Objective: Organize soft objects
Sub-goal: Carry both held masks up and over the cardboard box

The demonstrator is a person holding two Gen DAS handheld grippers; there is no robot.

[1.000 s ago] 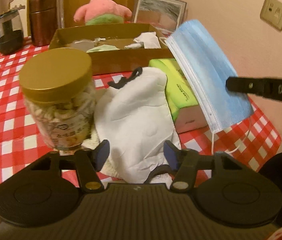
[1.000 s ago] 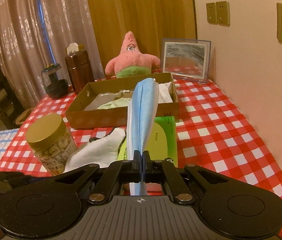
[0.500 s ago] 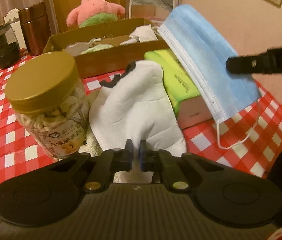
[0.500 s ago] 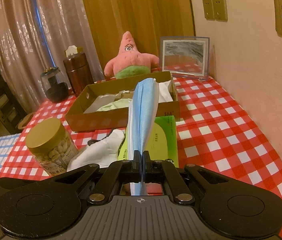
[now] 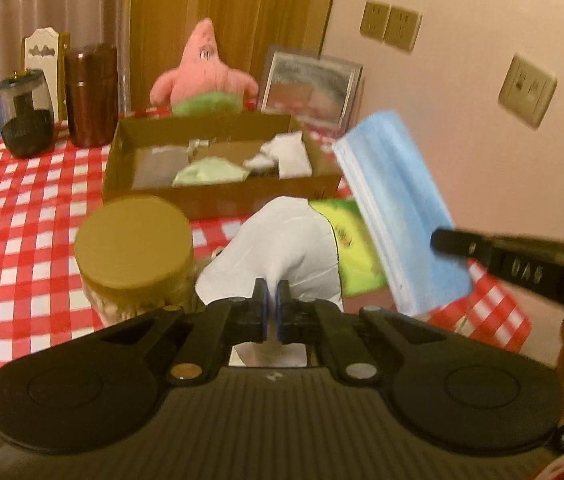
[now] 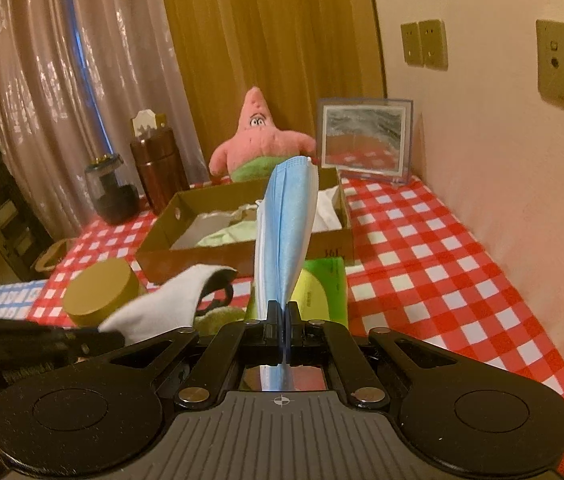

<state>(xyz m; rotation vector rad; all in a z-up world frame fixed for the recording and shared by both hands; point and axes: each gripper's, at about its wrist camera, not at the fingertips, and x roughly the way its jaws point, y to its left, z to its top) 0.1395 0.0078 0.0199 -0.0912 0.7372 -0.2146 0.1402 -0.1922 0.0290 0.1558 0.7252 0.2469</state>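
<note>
My left gripper (image 5: 270, 294) is shut on a white cloth pouch (image 5: 282, 248) with a black cord and holds it above the table; the pouch also shows in the right wrist view (image 6: 169, 300). My right gripper (image 6: 282, 312) is shut on a blue face mask (image 6: 286, 232), held upright edge-on; it shows in the left wrist view (image 5: 398, 208) too. An open cardboard box (image 5: 217, 196) holding white and green soft items stands behind, also in the right wrist view (image 6: 241, 258).
A gold-lidded jar (image 5: 133, 248) stands at the left front. A green tissue pack (image 6: 322, 288) lies under the mask. A pink star plush (image 6: 259, 136), a picture frame (image 6: 366, 140), a brown canister (image 5: 89, 96) and a dark jar (image 5: 25, 120) stand at the back.
My left gripper closed on the white pouch and lifted it off the table. The right gripper kept hold of the blue mask and rose slightly.
</note>
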